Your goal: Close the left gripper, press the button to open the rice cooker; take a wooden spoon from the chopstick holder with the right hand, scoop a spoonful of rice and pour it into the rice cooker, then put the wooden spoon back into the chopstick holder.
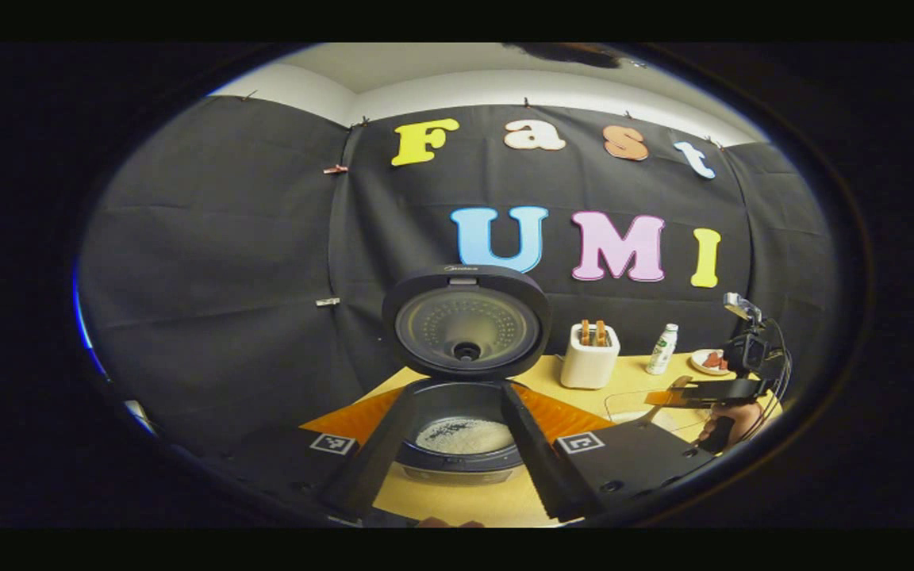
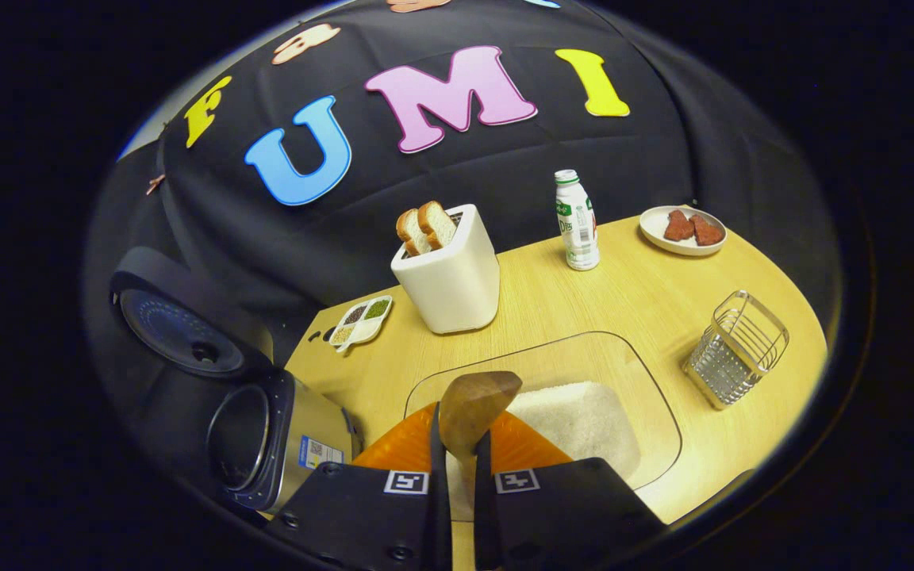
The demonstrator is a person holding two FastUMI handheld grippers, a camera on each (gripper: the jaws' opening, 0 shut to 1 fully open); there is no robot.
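The booth is dim, lit from overhead. The table (image 2: 631,301) glows warm yellow, and the toaster (image 2: 449,277) stands bright against the dark cloth. Straight lines bow hard toward the round edges in both views. The left gripper view looks softer and darker; a blue fringe rims its left edge.

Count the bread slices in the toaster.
2: bread slices stand side by side in the white toaster at the back of the table. None looks hidden.

White toaster (image 2: 449,277) — pale wooden table (image 2: 631,293) — brown wooden spoon (image 2: 473,404).
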